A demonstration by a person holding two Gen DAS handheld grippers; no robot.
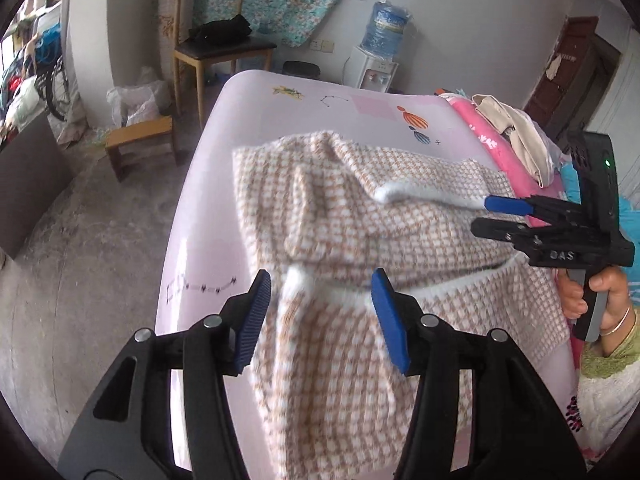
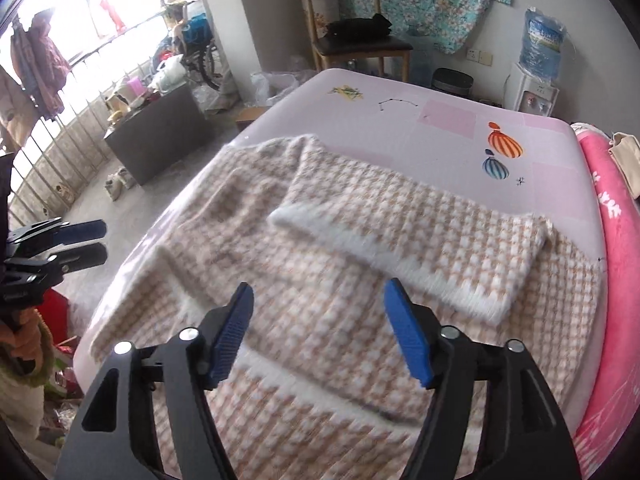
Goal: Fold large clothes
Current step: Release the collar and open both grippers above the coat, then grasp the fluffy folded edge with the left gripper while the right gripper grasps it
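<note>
A beige-and-white checked knit sweater (image 1: 328,208) (image 2: 320,240) lies spread on a pale pink table top (image 1: 280,100) (image 2: 440,120). One sleeve with a white cuff (image 2: 400,264) is folded across its body. My left gripper (image 1: 320,280) hangs just above the sweater's near part, jaws open, pads touching nothing. It also shows at the left edge of the right wrist view as the left gripper (image 2: 103,240). My right gripper (image 2: 320,290) is open over the sweater's middle and holds nothing. From the left wrist view the right gripper (image 1: 486,214) sits by the folded sleeve's white edge.
A pink blanket (image 1: 492,140) (image 2: 612,216) with a beige garment (image 1: 516,128) lies along the table's right side. Beyond the table are a wooden chair (image 1: 216,40), a low stool (image 1: 140,136) and a water dispenser (image 1: 376,60). A person's hand (image 1: 600,292) grips the right tool.
</note>
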